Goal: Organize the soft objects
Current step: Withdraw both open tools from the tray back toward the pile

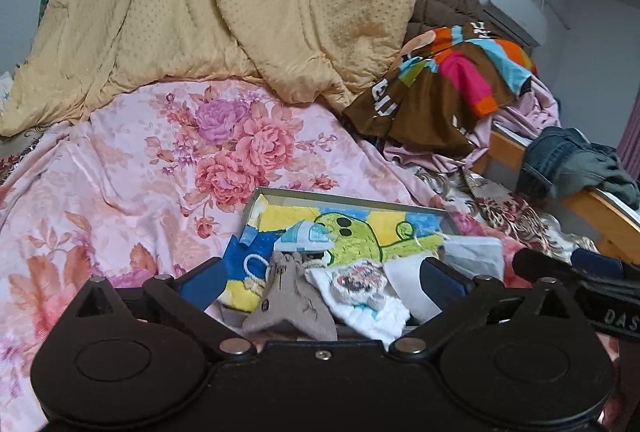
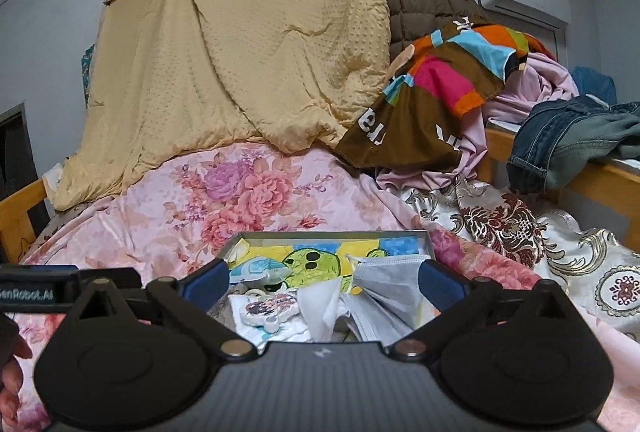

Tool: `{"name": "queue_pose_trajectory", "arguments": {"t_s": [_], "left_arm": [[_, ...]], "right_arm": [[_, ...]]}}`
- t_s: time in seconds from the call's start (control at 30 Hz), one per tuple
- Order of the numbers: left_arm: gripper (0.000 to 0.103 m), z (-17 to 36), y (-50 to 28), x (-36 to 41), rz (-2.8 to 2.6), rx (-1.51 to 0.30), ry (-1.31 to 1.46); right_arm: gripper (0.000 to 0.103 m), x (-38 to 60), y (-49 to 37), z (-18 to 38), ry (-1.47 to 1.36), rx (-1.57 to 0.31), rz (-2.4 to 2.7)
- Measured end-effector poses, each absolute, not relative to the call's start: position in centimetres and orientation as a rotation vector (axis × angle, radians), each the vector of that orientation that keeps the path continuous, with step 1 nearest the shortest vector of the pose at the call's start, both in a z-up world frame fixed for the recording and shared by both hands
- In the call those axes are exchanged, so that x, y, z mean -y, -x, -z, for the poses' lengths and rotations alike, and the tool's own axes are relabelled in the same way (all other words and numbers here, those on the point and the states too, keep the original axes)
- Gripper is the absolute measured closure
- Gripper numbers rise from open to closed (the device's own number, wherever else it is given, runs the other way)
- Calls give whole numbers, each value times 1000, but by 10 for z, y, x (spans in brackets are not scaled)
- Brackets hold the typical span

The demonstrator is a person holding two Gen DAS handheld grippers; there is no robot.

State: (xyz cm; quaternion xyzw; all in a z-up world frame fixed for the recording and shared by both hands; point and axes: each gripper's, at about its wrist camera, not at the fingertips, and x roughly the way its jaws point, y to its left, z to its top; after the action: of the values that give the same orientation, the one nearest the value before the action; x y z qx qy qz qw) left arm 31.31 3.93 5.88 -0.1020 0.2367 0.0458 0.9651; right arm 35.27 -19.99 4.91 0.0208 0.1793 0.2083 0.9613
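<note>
On the bed covered with a pink floral satin sheet (image 1: 132,168) lies a shallow grey rectangular box (image 1: 352,197) holding the soft things: a yellow-and-blue cartoon cloth with a green figure (image 1: 352,236), a grey-brown star-shaped fabric piece (image 1: 292,306), a white sock with a fuzzy patch (image 1: 360,288) and a pale grey face mask (image 2: 384,282). The left gripper (image 1: 320,280) and the right gripper (image 2: 324,282) both stand wide apart over the box, their blue pads gripping nothing. Behind, a beige dotted quilt (image 1: 240,0) hangs above the bed, beside a brown multicoloured cloth (image 1: 444,88).
</note>
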Motion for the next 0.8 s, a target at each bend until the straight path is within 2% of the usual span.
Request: {"name": "queue_pose_trajectory", "arguments": {"t_s": [0.8], "left_arm": [[1,-35,-208,-48,-69,-474,113]], "right_arm": [[0,212,-273,-28,-58,-413,-444]]}}
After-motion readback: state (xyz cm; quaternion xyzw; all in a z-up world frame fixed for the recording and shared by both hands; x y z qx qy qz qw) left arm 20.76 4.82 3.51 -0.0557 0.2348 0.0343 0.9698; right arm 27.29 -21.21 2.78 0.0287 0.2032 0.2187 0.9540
